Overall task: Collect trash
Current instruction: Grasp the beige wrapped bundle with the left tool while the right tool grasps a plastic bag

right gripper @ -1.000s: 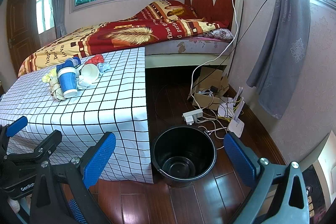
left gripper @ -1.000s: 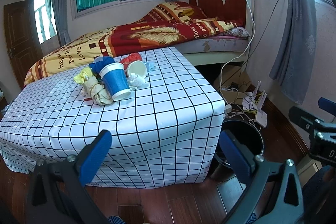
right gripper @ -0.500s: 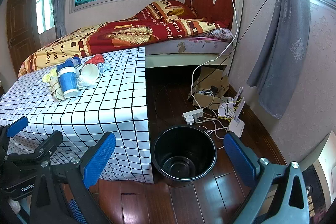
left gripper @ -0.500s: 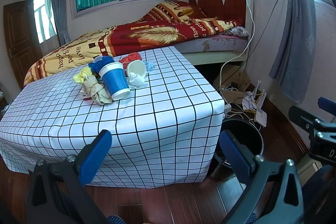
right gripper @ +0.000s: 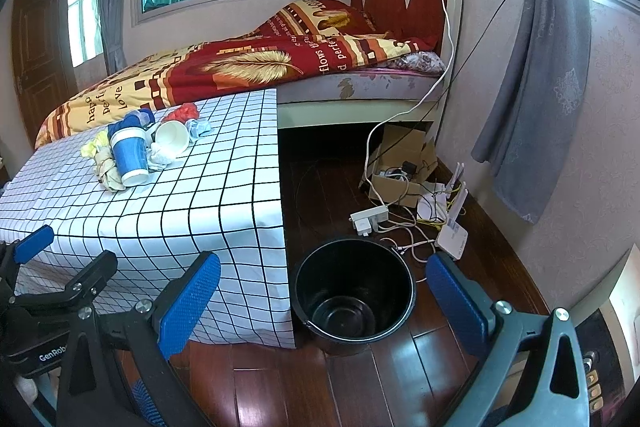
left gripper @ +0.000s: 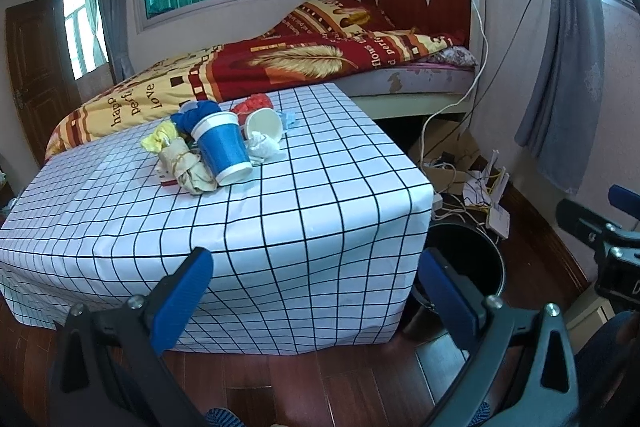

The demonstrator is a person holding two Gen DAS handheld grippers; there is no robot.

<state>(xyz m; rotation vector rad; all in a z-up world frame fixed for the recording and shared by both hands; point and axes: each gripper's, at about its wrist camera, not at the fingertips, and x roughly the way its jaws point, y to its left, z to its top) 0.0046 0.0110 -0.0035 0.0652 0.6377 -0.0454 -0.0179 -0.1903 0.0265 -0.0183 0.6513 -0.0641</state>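
A heap of trash lies on the far left of the checked table (left gripper: 320, 211): a blue paper cup (left gripper: 223, 151) upside down, a white cup (left gripper: 264, 123) on its side, crumpled tissue (left gripper: 262, 147), a beige wrapper (left gripper: 188, 169), yellow, blue and red scraps. The heap also shows in the right wrist view, with the blue cup (right gripper: 130, 155). A black bucket (right gripper: 354, 291) stands empty on the floor at the table's right corner. My left gripper (left gripper: 316, 299) is open and empty, before the table's front edge. My right gripper (right gripper: 320, 303) is open and empty, low above the bucket's near side.
A bed (right gripper: 248, 67) with a red and yellow blanket stands behind the table. A power strip (right gripper: 370, 217), tangled cables, a cardboard box (right gripper: 400, 163) and a white router (right gripper: 454, 235) lie on the wooden floor by the right wall. A grey curtain (right gripper: 532, 99) hangs there.
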